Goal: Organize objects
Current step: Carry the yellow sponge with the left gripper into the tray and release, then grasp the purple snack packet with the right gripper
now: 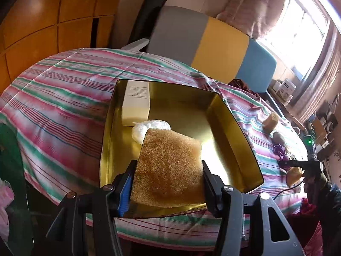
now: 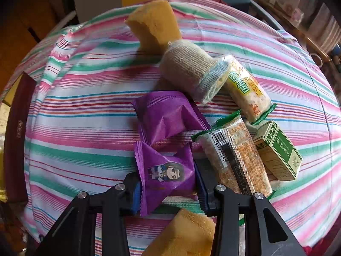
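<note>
The left tongs (image 1: 168, 183) were clamped on a brown sponge (image 1: 170, 166), held over the near end of the gold tin (image 1: 234, 132); a white box (image 1: 136, 104) and a white bag (image 1: 149, 128) lay at its far left corner. Lowering the sponge onto the bare floor before letting go would suit best. The right tongs (image 2: 168, 189) pinched a purple packet (image 2: 166, 175) on the striped cloth (image 2: 85, 128), with a second purple packet (image 2: 166, 115) just beyond, and should lift straight.
</note>
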Demonstrator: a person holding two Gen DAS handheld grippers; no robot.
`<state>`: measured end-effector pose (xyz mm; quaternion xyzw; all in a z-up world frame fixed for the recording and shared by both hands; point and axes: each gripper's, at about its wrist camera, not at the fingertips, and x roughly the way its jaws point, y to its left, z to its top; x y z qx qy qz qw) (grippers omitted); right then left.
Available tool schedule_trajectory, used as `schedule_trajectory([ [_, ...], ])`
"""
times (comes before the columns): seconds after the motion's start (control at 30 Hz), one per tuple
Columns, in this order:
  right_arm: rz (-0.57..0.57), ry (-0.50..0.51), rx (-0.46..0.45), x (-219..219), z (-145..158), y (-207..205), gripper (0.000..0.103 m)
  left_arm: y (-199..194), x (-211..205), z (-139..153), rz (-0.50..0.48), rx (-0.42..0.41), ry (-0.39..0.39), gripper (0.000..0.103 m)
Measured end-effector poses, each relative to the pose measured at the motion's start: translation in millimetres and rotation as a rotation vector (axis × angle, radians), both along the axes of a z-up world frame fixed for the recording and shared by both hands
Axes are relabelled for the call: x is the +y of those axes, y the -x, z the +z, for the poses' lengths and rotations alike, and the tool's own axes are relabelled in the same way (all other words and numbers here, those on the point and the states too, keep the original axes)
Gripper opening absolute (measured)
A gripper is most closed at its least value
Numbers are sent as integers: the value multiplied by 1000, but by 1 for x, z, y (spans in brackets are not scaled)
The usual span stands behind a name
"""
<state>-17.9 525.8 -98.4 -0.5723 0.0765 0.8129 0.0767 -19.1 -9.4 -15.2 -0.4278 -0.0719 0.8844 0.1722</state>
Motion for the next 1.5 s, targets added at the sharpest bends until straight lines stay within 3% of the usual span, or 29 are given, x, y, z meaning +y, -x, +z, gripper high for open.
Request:
schedule_trajectory([
  [0.3, 9, -19, 21, -2, -6, -16, 43, 4, 1, -8, 27, -27, 46, 56],
  [0.67, 14, -55, 23, -8, -7, -15, 43, 27, 14, -24, 22, -54, 193, 57],
  [0.77, 10, -57, 22, -11, 0, -11, 43, 30, 14, -32, 19, -85, 217, 66],
  [0.83, 7, -57, 22, -11, 1, -10, 43, 30, 14, -36, 32, -88, 258, 79],
  [0.93, 8, -60, 22, -11, 1, -11, 43, 26, 10, -36, 44, -90, 248, 79],
  [1.33, 15, -100, 34, -17, 2, -8, 42, 8, 15, 8, 75, 69, 233, 79],
  [1.5, 30, -98, 83, -25, 15, -8, 42, 2, 18, 23, 69, 120, 224, 79],
])
